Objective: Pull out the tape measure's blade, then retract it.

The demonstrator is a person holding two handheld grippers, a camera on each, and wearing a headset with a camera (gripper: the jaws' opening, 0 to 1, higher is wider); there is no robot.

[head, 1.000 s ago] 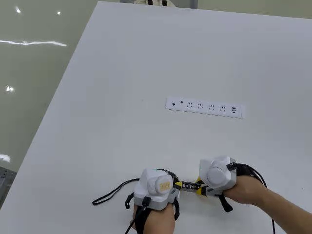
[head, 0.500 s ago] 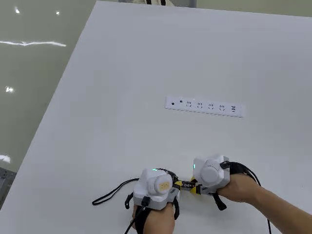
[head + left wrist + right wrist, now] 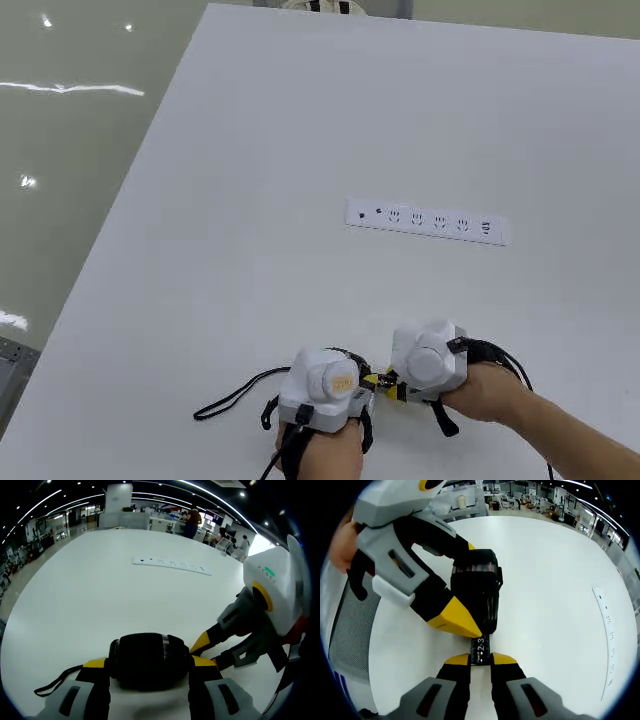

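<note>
In the left gripper view my left gripper is shut on the black tape measure case, one yellow-tipped jaw on each side. The right gripper comes in from the right, close to the case. Seen from the right gripper view, my right gripper is shut on the end of the blade, of which only a short numbered piece sticks out of the case. From the head view, the left gripper and the right gripper stand almost together near the table's front edge, a short bit of blade between them.
A white power strip lies flat on the white table, farther back and to the right. The case's black wrist strap trails left across the table. The table's left edge drops to a shiny floor.
My right gripper has moved left toward the left gripper, still holding the blade end. The length of blade showing between the two has shrunk. The left gripper has stayed put.
</note>
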